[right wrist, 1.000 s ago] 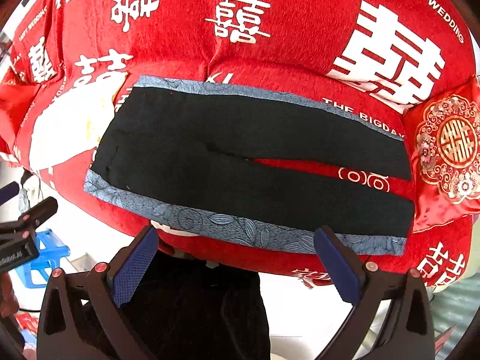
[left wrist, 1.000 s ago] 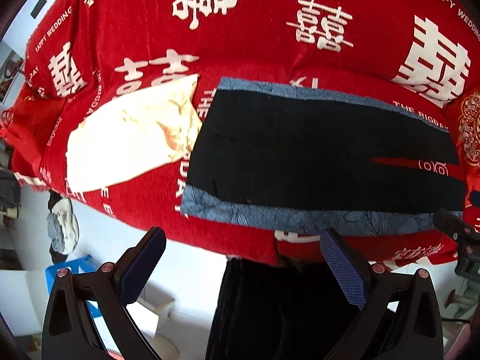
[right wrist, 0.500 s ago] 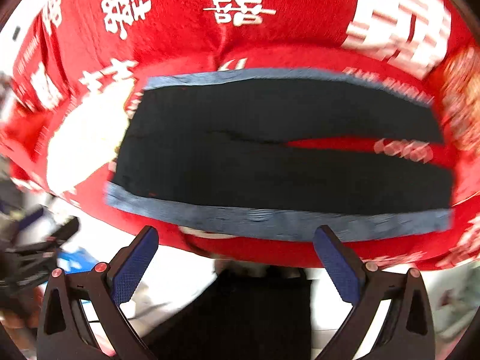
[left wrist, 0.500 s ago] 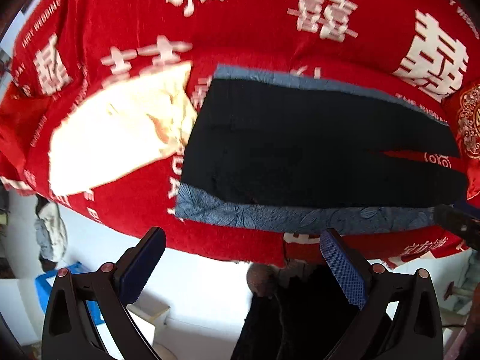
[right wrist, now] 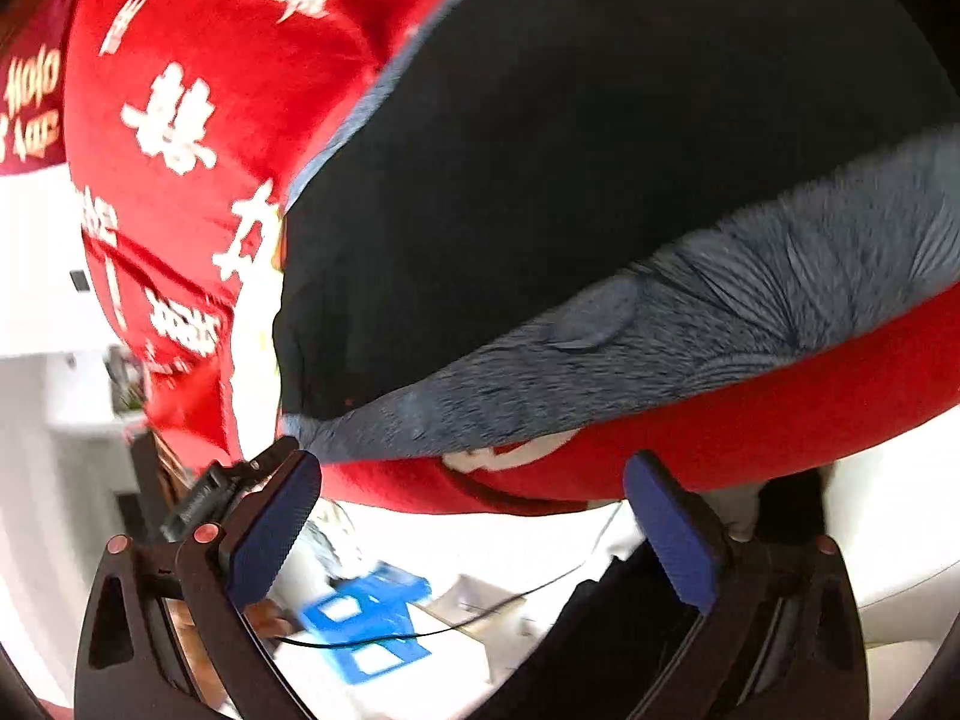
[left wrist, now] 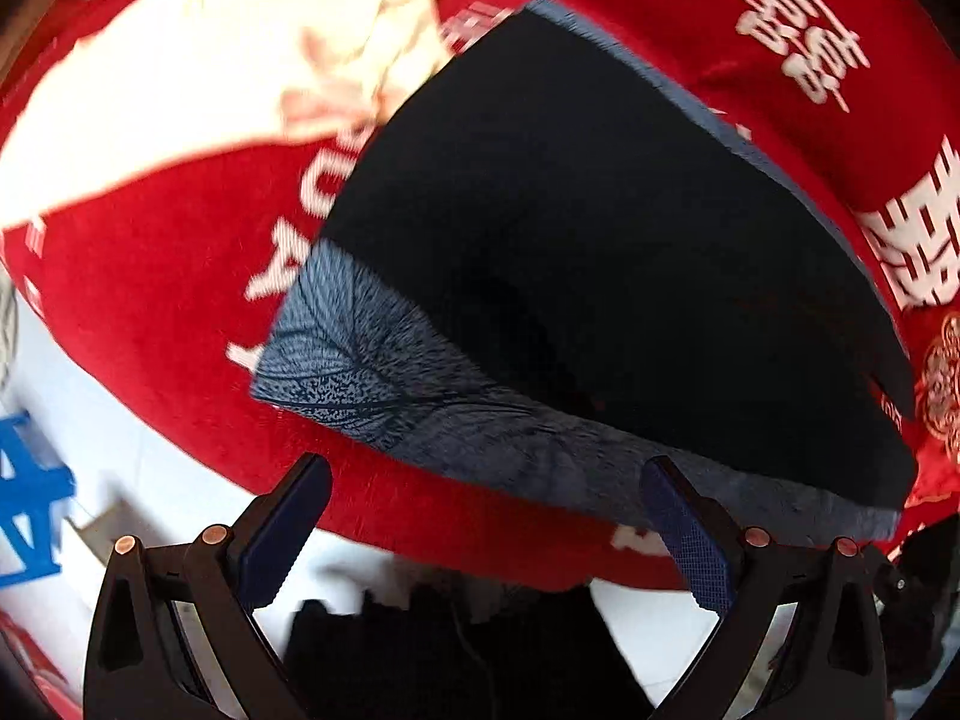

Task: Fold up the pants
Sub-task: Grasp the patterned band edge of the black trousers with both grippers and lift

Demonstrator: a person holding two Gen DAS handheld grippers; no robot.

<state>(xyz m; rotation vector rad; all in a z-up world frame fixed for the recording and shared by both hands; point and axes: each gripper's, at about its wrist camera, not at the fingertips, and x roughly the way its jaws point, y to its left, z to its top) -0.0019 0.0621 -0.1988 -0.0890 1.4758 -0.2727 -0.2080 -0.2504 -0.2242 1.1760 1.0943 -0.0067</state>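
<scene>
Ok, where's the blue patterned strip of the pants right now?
The blue strip runs along the pants' near edge on the red cover, just ahead of both open tools in each wrist view.

Running off the right edge in the right wrist view, the pants, legs and cuffs not showing; blurring into streaks, the white lettering on the red bedcover; smearing too much to identify, a blue object on the floor; washing out to a pale featureless patch in the left wrist view, a cream cloth.
</scene>
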